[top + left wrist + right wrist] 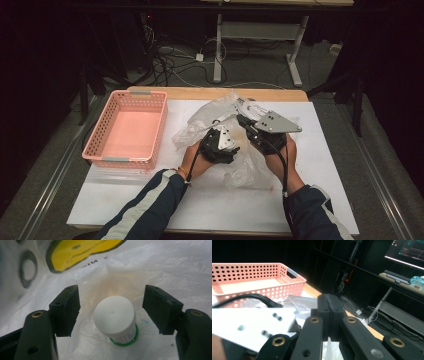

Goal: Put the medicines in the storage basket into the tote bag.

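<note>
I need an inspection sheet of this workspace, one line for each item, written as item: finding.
Surface: white board on a wooden table.
Job's things: white-capped bottle with a green base inside a clear plastic bag.
Clutter: pink basket at the left, nothing in it.
Grippers: left gripper open, the bottle between its jaws, untouched; right gripper shut, with bag film at its jaws.
Cables: a black one trails from each gripper; more lie on the floor.
Surroundings: dark room, a desk frame behind.
</note>
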{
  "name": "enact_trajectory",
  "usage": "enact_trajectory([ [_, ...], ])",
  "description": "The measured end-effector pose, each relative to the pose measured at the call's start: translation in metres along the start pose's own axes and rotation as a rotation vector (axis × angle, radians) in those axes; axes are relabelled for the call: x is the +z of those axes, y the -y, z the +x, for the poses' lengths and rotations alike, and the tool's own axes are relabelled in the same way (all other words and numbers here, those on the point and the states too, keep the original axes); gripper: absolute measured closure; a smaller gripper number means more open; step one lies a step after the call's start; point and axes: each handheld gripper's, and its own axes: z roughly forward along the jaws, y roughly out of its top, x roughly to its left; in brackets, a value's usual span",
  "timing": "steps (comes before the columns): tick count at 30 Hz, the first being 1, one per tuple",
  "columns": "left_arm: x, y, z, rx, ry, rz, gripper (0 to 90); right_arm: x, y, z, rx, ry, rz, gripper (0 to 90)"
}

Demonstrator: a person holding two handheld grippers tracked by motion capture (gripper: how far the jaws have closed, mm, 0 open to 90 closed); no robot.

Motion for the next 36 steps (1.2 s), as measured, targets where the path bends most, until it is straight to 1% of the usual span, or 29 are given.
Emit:
enact_trajectory([
  [1, -0.006, 0.000, -0.002, 0.024, -0.008, -0.002, 29.7, 0.000, 0.001, 0.000, -0.002, 0.000, 0.004, 90.0],
  [3, -0.019, 0.001, -0.008, 0.062, -0.003, -0.009, 29.7, -0.001, 0.002, 0.000, -0.001, 0.000, 0.005, 90.0],
  [5, -0.036, 0.005, -0.015, 0.098, -0.002, -0.017, 29.6, -0.002, 0.003, -0.002, -0.001, 0.002, 0.008, 90.0],
  [6, -0.046, 0.007, -0.017, 0.127, -0.010, -0.021, 28.2, -0.003, 0.003, -0.003, 0.005, 0.000, 0.008, 90.0],
  [7, -0.056, 0.009, -0.019, 0.131, -0.006, -0.035, 26.7, -0.004, 0.004, -0.004, 0.011, -0.002, 0.011, 90.0],
  [9, -0.076, 0.012, -0.020, 0.148, -0.024, -0.060, 26.7, -0.005, 0.006, -0.006, 0.016, -0.001, 0.013, 90.0],
  [10, -0.086, 0.014, -0.018, 0.147, -0.027, -0.067, 26.7, -0.005, 0.006, -0.007, 0.019, -0.001, 0.014, 90.0],
  [11, -0.096, 0.017, -0.015, 0.138, -0.040, -0.080, 26.7, -0.006, 0.007, -0.007, 0.020, -0.001, 0.014, 90.0],
  [13, -0.113, 0.024, -0.009, 0.109, -0.088, -0.101, 25.5, -0.008, 0.008, -0.008, 0.019, -0.002, 0.021, 90.0],
  [14, -0.119, 0.028, -0.006, 0.102, -0.116, -0.109, 22.5, -0.009, 0.009, -0.009, 0.016, -0.002, 0.023, 90.0],
  [15, -0.123, 0.031, -0.004, 0.097, -0.135, -0.107, 21.0, -0.010, 0.010, -0.010, 0.019, -0.002, 0.026, 90.0],
  [17, -0.127, 0.037, 0.003, 0.069, -0.147, -0.099, 20.9, -0.011, 0.012, -0.012, 0.026, -0.008, 0.031, 90.0],
  [19, -0.126, 0.040, 0.010, 0.036, -0.145, -0.086, 20.6, -0.013, 0.014, -0.013, 0.029, -0.003, 0.039, 90.0],
  [21, -0.121, 0.042, 0.016, 0.012, -0.148, -0.056, 20.6, -0.016, 0.016, -0.015, 0.025, -0.002, 0.047, 90.0],
  [23, -0.112, 0.042, 0.021, -0.028, -0.121, -0.032, 18.8, -0.020, 0.018, -0.016, 0.021, -0.001, 0.053, 90.0],
  [24, -0.107, 0.042, 0.022, -0.045, -0.121, -0.009, 17.3, -0.021, 0.018, -0.017, 0.023, -0.001, 0.057, 90.0],
  [26, -0.095, 0.041, 0.025, -0.094, -0.069, 0.044, 16.5, -0.024, 0.020, -0.019, 0.024, 0.001, 0.060, 90.0],
  [28, -0.085, 0.041, 0.026, -0.112, -0.079, 0.081, 15.8, -0.027, 0.022, -0.020, 0.025, 0.005, 0.064, 90.0],
  [30, -0.078, 0.041, 0.028, -0.126, -0.075, 0.099, 16.5, -0.030, 0.023, -0.022, 0.030, 0.004, 0.066, 90.0],
  [31, -0.075, 0.041, 0.029, -0.129, -0.074, 0.107, 18.4, -0.032, 0.024, -0.023, 0.029, 0.009, 0.069, 90.0],
  [33, -0.069, 0.042, 0.030, -0.133, -0.064, 0.135, 28.7, -0.034, 0.025, -0.025, 0.031, 0.010, 0.068, 90.0],
  [34, -0.066, 0.043, 0.030, -0.140, -0.048, 0.153, 34.6, -0.035, 0.026, -0.025, 0.038, 0.012, 0.069, 90.0],
  [35, -0.064, 0.044, 0.031, -0.135, -0.046, 0.167, 43.7, -0.035, 0.027, -0.026, 0.037, 0.012, 0.069, 90.0],
  [36, -0.063, 0.046, 0.030, -0.127, -0.045, 0.167, 52.3, -0.035, 0.027, -0.026, 0.044, 0.010, 0.072, 90.0],
])
